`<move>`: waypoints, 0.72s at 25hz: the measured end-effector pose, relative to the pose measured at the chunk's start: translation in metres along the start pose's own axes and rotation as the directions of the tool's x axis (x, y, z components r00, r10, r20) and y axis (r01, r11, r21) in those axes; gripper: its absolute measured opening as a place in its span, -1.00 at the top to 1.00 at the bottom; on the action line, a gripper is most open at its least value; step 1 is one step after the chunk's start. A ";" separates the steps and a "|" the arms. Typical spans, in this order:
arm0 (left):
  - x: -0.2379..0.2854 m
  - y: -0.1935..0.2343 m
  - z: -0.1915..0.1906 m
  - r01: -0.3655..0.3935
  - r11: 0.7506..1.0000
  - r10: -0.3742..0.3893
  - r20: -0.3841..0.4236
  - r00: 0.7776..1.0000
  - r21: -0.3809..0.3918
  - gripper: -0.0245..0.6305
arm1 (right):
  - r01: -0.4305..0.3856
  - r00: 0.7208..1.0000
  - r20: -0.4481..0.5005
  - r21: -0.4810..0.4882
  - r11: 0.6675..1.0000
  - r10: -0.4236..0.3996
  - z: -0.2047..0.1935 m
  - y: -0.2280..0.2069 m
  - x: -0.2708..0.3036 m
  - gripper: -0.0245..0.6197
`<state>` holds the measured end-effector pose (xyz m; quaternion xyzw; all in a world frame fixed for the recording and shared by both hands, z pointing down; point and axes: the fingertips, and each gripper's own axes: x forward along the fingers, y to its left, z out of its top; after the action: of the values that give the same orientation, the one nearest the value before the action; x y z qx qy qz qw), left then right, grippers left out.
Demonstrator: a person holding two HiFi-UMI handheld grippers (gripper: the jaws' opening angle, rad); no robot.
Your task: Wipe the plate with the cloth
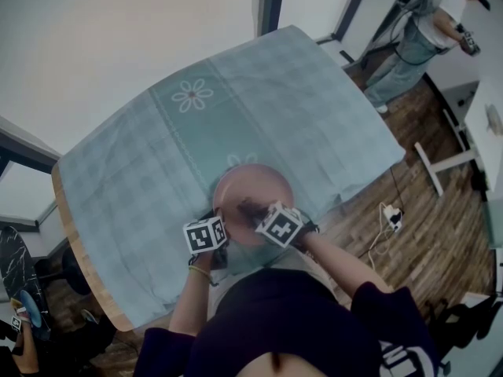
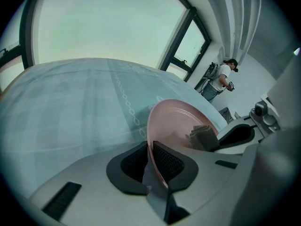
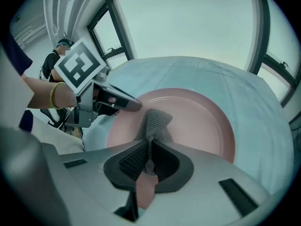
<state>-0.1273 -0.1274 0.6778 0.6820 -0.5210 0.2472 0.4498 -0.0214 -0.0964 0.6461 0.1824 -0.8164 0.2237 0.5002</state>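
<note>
A pink plate [image 1: 253, 191] is held tilted over the near part of the table. My left gripper [image 2: 149, 164] is shut on the plate's [image 2: 176, 121] near rim, which runs between its pads. My right gripper [image 3: 149, 160] is shut on a grey waffle-weave cloth [image 3: 155, 121], whose free end rests on the plate's [image 3: 197, 121] inner face. In the head view the left gripper [image 1: 216, 242] sits at the plate's near-left rim and the right gripper [image 1: 263, 218] over its near side, the cloth [image 1: 250, 207] showing as a dark patch.
A pale teal checked tablecloth [image 1: 236, 124] with a flower print covers the wooden table [image 1: 75, 242]. A person [image 1: 424, 30] stands at the far right on the wooden floor. A power strip [image 1: 391, 214] lies on the floor right of the table.
</note>
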 end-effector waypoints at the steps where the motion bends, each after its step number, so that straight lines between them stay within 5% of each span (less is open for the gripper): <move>1: 0.000 0.000 0.000 0.001 1.000 -0.001 0.000 1.000 0.000 0.78 | 0.015 1.000 0.001 0.005 1.000 -0.015 0.001 -0.008 -0.003 0.82; 18: 0.000 0.000 0.000 0.019 1.000 -0.019 -0.005 1.000 -0.008 0.78 | 0.214 0.975 -0.050 -0.026 0.976 -0.215 0.013 -0.099 -0.007 0.82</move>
<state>-0.1276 -0.1274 0.6780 0.6845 -0.5142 0.2428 0.4562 0.0240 -0.1856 0.6524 0.2583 -0.7806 0.1648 0.5447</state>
